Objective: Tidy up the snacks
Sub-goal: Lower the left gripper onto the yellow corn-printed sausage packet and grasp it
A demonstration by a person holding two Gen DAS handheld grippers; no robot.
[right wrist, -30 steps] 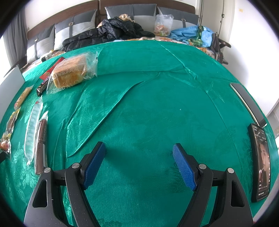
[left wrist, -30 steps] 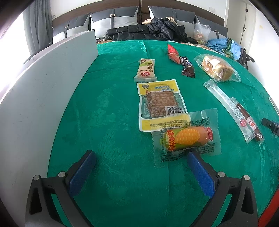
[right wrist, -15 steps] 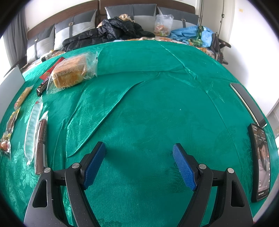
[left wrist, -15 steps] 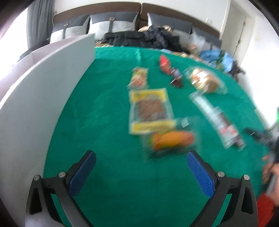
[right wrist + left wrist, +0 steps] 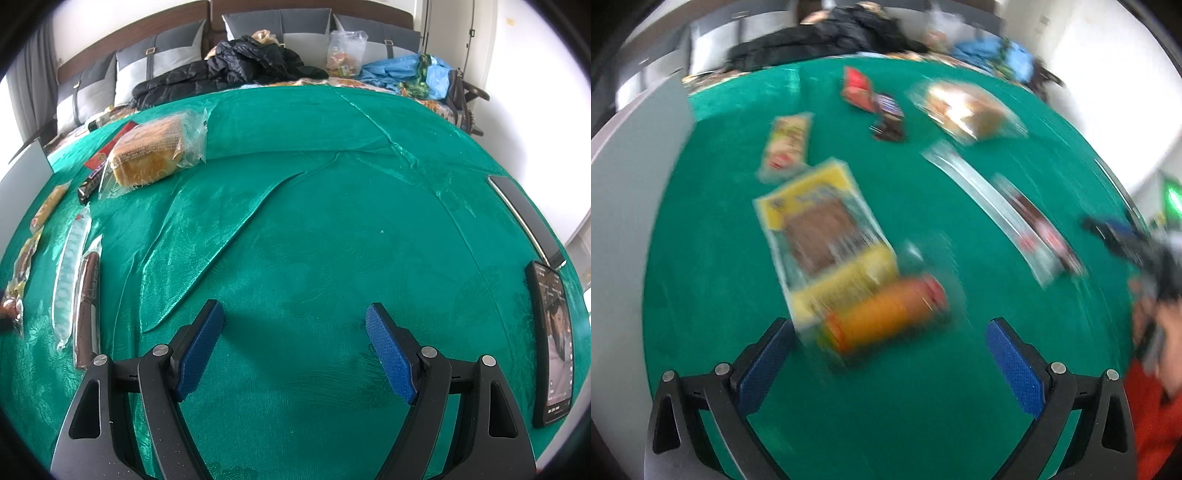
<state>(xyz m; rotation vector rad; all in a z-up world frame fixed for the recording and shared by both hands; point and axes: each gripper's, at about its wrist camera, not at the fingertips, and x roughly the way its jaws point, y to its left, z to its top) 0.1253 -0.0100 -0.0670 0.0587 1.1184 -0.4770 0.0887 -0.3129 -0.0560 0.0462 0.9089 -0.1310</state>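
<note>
The left wrist view is motion-blurred. My left gripper (image 5: pixel 888 338) is open and empty, just short of a packed corn cob (image 5: pixel 886 321) that lies beside a yellow tofu pack (image 5: pixel 823 236). Farther off lie a small yellow snack (image 5: pixel 786 144), a red packet (image 5: pixel 857 88), a dark chocolate bar (image 5: pixel 888 118), a bagged bread (image 5: pixel 967 112), a clear long pack (image 5: pixel 990 206) and a sausage stick (image 5: pixel 1041 229). My right gripper (image 5: pixel 295 339) is open and empty over bare green cloth. The bread (image 5: pixel 151 153) and sausage stick (image 5: pixel 86 310) lie to its left.
A white box wall (image 5: pixel 624 221) stands along the table's left. Two phones (image 5: pixel 554 339) (image 5: pixel 524 214) lie at the right edge. A bed with a black jacket (image 5: pixel 236 66) and bags is behind the green-clothed table (image 5: pixel 332 184). A person's hand (image 5: pixel 1152 295) shows at right.
My left gripper has swung right and closer, so the corn cob now sits between its open fingers' line of view. The right gripper has not moved.
</note>
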